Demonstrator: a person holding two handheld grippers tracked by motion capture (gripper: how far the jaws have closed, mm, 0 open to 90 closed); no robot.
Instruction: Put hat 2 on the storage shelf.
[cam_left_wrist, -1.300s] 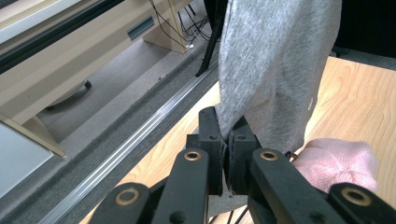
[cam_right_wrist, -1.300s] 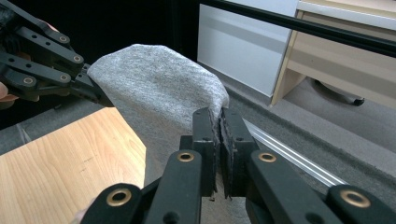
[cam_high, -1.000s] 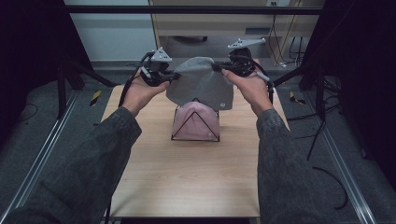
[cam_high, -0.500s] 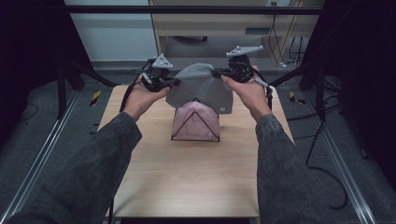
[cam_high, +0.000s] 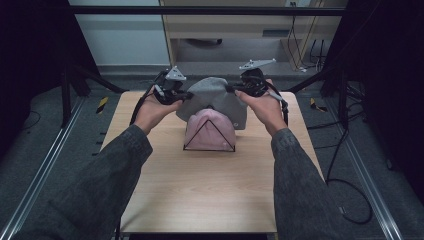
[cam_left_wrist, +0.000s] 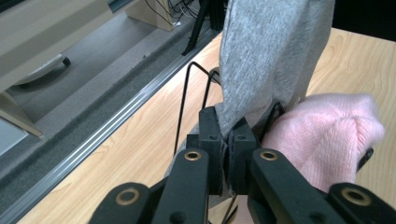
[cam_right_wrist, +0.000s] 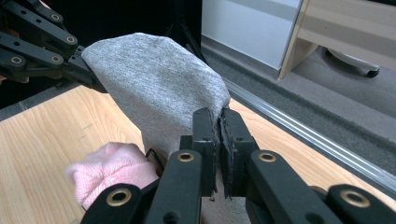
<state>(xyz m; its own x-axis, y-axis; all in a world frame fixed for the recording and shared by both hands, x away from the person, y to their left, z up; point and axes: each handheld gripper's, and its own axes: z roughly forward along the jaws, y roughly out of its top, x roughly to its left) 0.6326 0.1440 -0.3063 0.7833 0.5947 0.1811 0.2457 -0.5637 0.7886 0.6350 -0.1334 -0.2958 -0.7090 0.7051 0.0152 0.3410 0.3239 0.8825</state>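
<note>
Grey beanie (cam_high: 215, 100) hangs stretched between your two grippers in the high view, spread above and slightly behind the pink knit hat (cam_high: 210, 129), which sits on a black wire stand (cam_high: 209, 135) near the middle of the wooden table (cam_high: 200, 190). Your left gripper (cam_high: 187, 95) pinches the beanie's left edge, up and to the left of the pink hat; your right gripper (cam_high: 231, 89) pinches the opposite edge, up and to the right of it. Both hands are level with each other, well above the tabletop, and the grey cloth's lower edge drapes down behind the pink hat's crown.

From the left gripper view, your left gripper (cam_left_wrist: 224, 135) has its jaws clamped together on a fold of the grey beanie (cam_left_wrist: 271, 56); the cloth rises straight out from between the pads. The pink knit hat (cam_left_wrist: 327, 135) lies just to the right of the jaws, close beside them, with the wire stand (cam_left_wrist: 187, 93) showing just to its left.

From the right gripper view, your right gripper (cam_right_wrist: 219, 126) is likewise closed tight on the grey beanie (cam_right_wrist: 159, 84), whose edge is trapped between the pads. The cloth spreads away to the left, where your left gripper (cam_right_wrist: 93, 81) holds the far corner. The pink knit hat (cam_right_wrist: 112, 170) sits below the beanie, left of your jaws.
</note>
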